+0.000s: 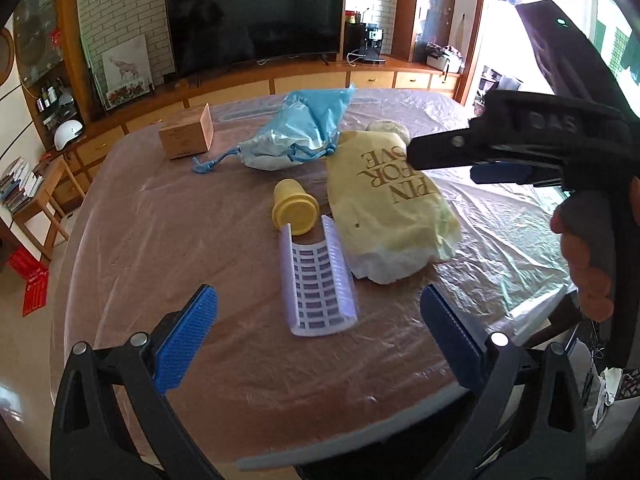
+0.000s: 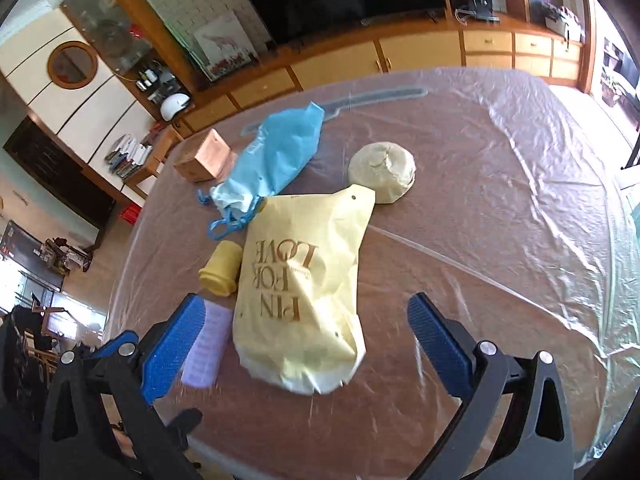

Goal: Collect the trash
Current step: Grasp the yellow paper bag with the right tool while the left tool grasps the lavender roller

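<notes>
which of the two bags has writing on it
The pale yellow bag, lying nearest the right gripper, carries large brown lettering. The blue drawstring bag behind it is plain, with a knotted blue cord at its mouth.

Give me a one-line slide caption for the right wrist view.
Open right tool hovers over the yellow bag on the plastic-covered table, amid blue bag, yellow cup and cardboard box.

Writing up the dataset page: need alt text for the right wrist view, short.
The open right gripper hovers over a yellow printed bag lying on a plastic-covered table. To the bag's left lie a yellow cup and a lilac ribbed tray; behind it are a blue drawstring bag, a cardboard box and a pale crumpled wad.
</notes>
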